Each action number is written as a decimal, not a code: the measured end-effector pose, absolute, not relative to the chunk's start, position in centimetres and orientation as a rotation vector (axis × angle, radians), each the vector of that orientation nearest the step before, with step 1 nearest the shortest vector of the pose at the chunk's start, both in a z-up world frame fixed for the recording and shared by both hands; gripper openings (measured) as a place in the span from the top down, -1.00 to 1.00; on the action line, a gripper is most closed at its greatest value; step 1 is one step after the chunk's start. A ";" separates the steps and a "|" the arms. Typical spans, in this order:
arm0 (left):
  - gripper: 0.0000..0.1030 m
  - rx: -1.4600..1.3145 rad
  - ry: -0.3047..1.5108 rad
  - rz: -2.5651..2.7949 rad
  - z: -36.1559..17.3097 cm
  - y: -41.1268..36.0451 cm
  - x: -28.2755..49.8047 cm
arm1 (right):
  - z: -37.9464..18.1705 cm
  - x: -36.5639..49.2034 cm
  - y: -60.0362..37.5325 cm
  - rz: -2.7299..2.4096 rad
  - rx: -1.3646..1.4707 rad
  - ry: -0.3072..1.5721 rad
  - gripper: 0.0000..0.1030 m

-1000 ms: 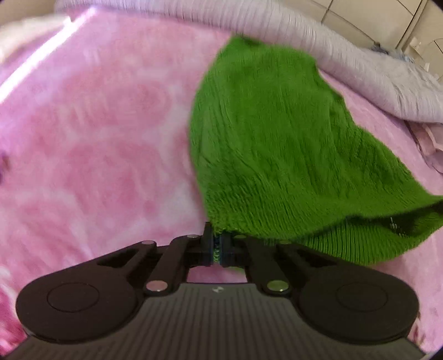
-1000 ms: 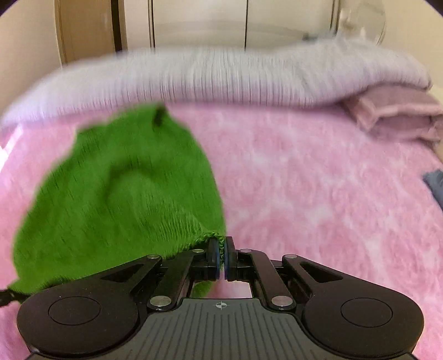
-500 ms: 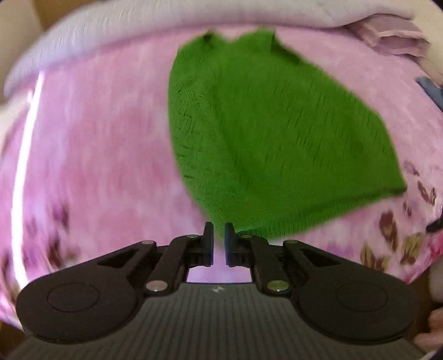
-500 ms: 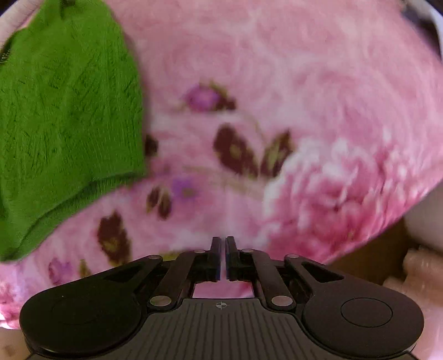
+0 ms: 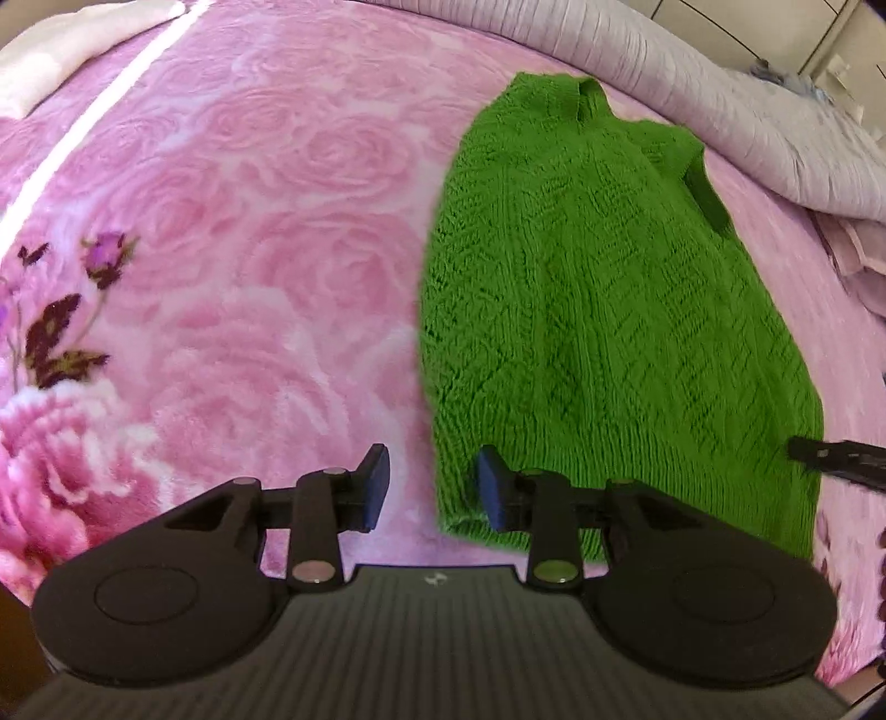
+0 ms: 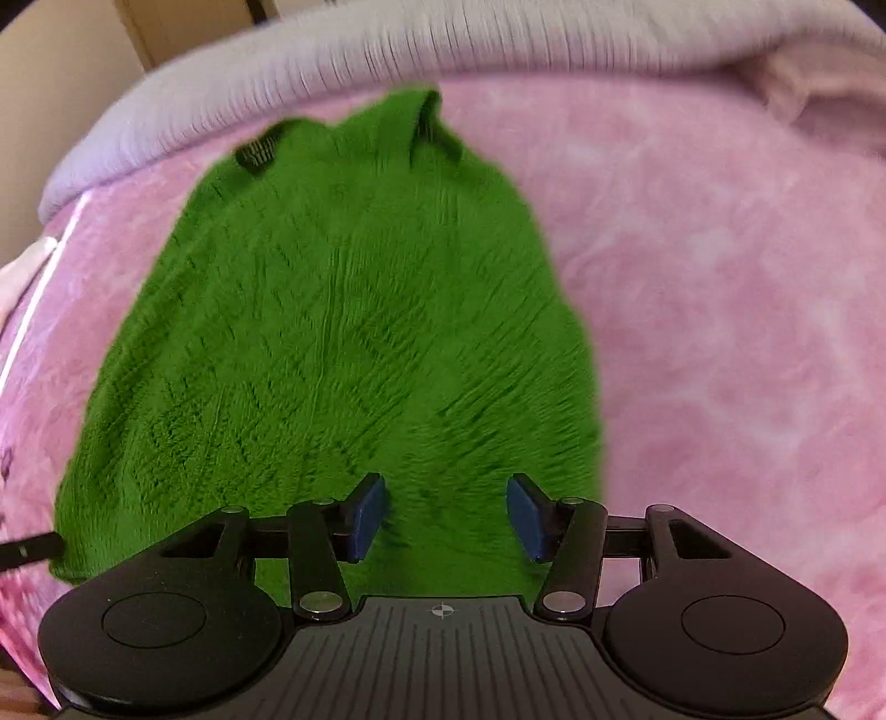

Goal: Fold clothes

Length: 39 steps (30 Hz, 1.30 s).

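Note:
A green knit sweater (image 5: 598,332) lies flat on the pink floral blanket (image 5: 249,249), collar toward the far side. My left gripper (image 5: 432,493) hovers at the near-left corner of the hem. Its jaws are opening, and only the corner's edge lies below the gap; the pads (image 5: 490,493) press on nothing. My right gripper (image 6: 446,509) hangs over the near-right part of the sweater (image 6: 343,343), jaws opening wide, with the knit beneath them and nothing pinched. A fingertip of the other tool shows at the frame's edge in each view.
A rolled grey-lilac duvet (image 5: 720,99) runs along the far side of the bed. Folded pale pink cloth (image 6: 819,83) sits at the back right, and a white cloth (image 5: 55,50) at the far left. Wardrobe doors stand behind.
A second ago both grippers were shut on the sweater's hem. Both have let go and spread their jaws, and the sweater now lies flat on the blanket.

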<state>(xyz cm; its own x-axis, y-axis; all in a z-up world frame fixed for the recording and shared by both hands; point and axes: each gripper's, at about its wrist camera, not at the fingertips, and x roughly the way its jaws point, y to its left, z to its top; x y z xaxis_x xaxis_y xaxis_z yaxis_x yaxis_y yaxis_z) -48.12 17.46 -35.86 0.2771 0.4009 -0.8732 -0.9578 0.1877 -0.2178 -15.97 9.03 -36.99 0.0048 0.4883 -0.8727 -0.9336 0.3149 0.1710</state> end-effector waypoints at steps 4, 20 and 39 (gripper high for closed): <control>0.43 -0.882 0.776 1.100 -35.8 17.9 -47.3 | -37.5 -15.8 9.3 1.179 -0.573 1.031 0.91; 0.30 -1.107 0.612 0.901 -36.6 17.6 -44.1 | -37.1 1.5 -0.9 0.697 -0.128 1.365 0.28; 0.94 -0.739 0.332 0.929 -20.9 16.2 -46.0 | -33.8 -2.6 -1.6 1.219 -0.045 1.372 0.88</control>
